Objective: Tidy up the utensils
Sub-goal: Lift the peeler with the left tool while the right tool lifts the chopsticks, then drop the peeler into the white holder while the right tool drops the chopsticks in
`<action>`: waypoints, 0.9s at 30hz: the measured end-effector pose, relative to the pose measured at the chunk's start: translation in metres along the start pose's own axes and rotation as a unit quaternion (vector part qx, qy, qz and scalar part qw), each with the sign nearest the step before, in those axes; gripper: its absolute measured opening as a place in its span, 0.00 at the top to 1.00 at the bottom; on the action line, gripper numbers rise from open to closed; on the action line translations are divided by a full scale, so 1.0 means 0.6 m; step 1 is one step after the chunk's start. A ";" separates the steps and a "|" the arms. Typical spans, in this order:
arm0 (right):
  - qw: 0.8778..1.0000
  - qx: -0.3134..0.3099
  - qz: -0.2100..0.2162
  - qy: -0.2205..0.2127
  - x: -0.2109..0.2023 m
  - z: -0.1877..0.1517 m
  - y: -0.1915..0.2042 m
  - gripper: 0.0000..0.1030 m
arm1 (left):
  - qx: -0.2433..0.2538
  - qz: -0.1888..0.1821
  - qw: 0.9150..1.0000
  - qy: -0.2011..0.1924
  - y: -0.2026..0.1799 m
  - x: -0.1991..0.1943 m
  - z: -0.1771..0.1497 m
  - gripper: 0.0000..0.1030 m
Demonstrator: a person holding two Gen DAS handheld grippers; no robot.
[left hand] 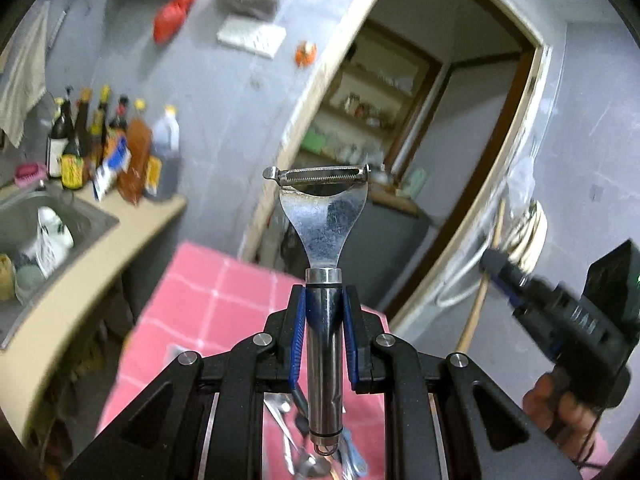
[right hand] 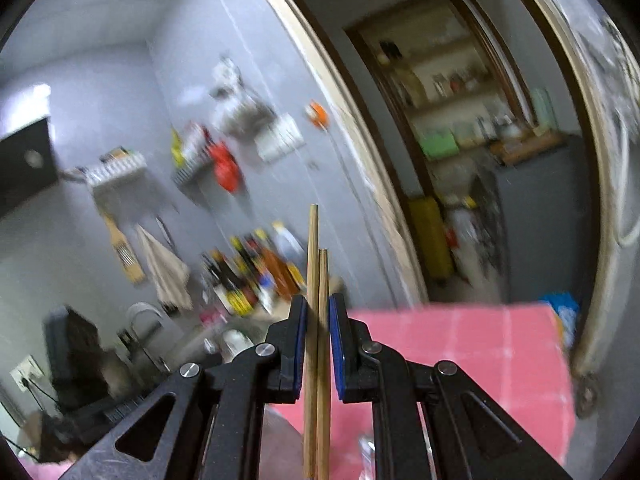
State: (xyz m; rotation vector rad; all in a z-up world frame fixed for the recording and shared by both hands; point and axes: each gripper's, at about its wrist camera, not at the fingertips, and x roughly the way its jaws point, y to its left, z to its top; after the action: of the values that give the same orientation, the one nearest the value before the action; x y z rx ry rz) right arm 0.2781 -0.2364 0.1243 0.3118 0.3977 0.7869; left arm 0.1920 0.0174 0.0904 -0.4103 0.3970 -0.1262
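Nearest the lens, the left tool (left hand: 324,312) is clamped on the peeler (left hand: 323,216), its blue pads pressed to either side of the steel handle just below the collar. The blade end points up and away, high above the pink checked surface (left hand: 208,296). Below the handle's hanging loop, between the tool's arms, a loose pile of utensils (left hand: 320,456) lies on that surface near its close edge; they look like spoons and scissors, though blur and the tool's frame hide most of them.

The right tool (right hand: 318,316) is closed on two chopsticks (right hand: 316,280), held side by side between its pads and standing nearly upright, one tip higher than the other. It too is lifted clear of the surface, whose far right corner shows beyond it. From the left view, the right tool appears off to the right, in the person's hand (left hand: 568,408).

Both tools seem to be carrying their loads toward wherever the utensils belong; no holder or tray shows in either view. To do this well, the peeler should stay gripped near its collar so the heavy head does not swing. The chopsticks should be evened at the tips before release, since the uneven pair could scissor apart. Each load should be lowered until it rests before the pads part.
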 end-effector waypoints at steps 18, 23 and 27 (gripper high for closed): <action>0.996 -0.035 0.039 -0.077 0.129 -0.084 0.115 0.89 | 0.030 0.033 0.998 -0.054 0.098 -0.025 -0.062 0.86; 0.998 -0.045 0.028 -0.044 0.141 -0.128 0.113 0.89 | 0.036 0.042 0.998 -0.033 0.113 -0.020 -0.094 0.86; 0.998 -0.046 0.029 -0.019 0.150 -0.151 0.108 0.89 | 0.041 0.045 0.998 -0.018 0.120 -0.014 -0.109 0.86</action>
State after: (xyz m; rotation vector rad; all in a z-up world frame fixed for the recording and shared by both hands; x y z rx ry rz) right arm 0.2540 -0.1156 0.0508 0.2532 0.3169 0.8521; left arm 0.1611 0.0607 0.0087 -0.3131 0.3737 -0.0468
